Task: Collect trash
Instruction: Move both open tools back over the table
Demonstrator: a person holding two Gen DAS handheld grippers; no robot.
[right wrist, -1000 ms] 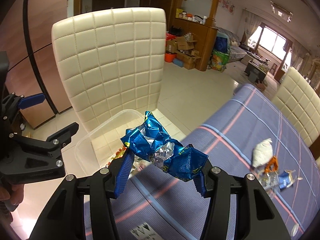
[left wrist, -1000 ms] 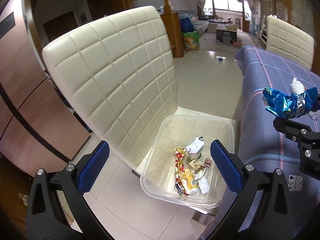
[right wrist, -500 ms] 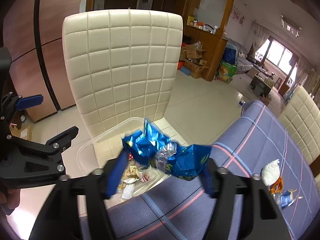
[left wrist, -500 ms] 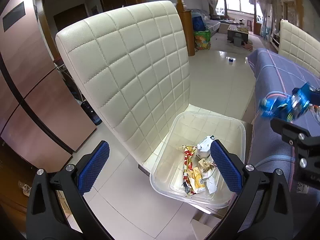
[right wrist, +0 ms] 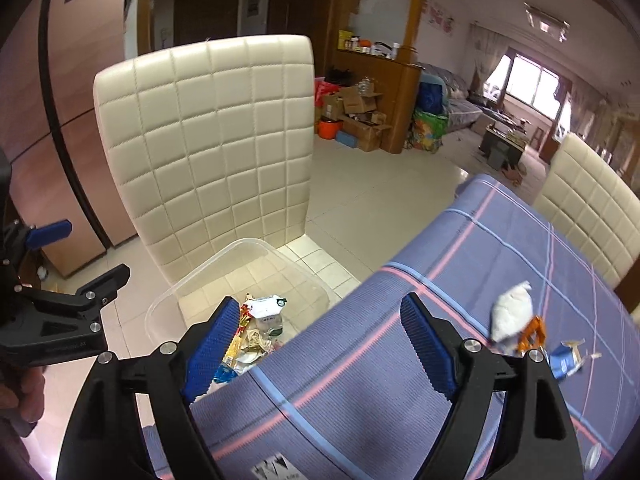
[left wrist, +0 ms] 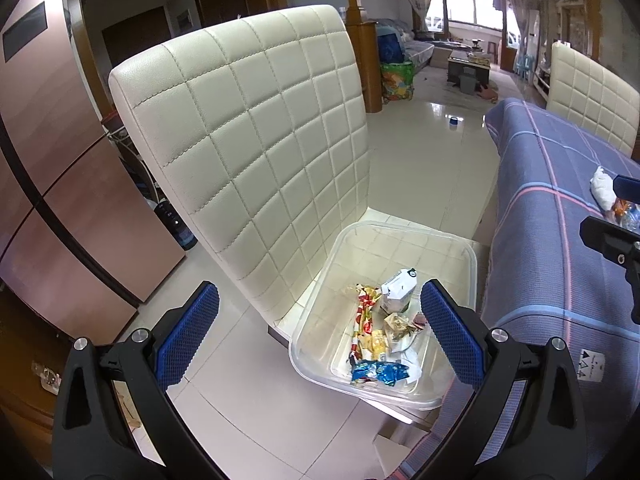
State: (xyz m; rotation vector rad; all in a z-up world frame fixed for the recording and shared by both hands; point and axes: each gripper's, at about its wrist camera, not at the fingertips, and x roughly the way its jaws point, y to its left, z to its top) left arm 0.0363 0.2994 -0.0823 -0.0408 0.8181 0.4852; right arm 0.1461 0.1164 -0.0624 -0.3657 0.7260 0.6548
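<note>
Blue-striped tablecloth (right wrist: 460, 320) seen beneath right gripper (right wrist: 316, 344); jaws just opened wide, nothing between. Left gripper (left wrist: 320, 332) spread, empty. Blue wrapper (left wrist: 380, 372) lies in clear bin (left wrist: 474, 264). White wad (right wrist: 512, 316) at 2 o'clock: judged light, soft; pinch mid-body.

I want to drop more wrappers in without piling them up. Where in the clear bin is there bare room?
The clear bin is bare along the half by the chair back. The near end is crowded: blue wrapper, white carton, red-yellow wrapper.
</note>
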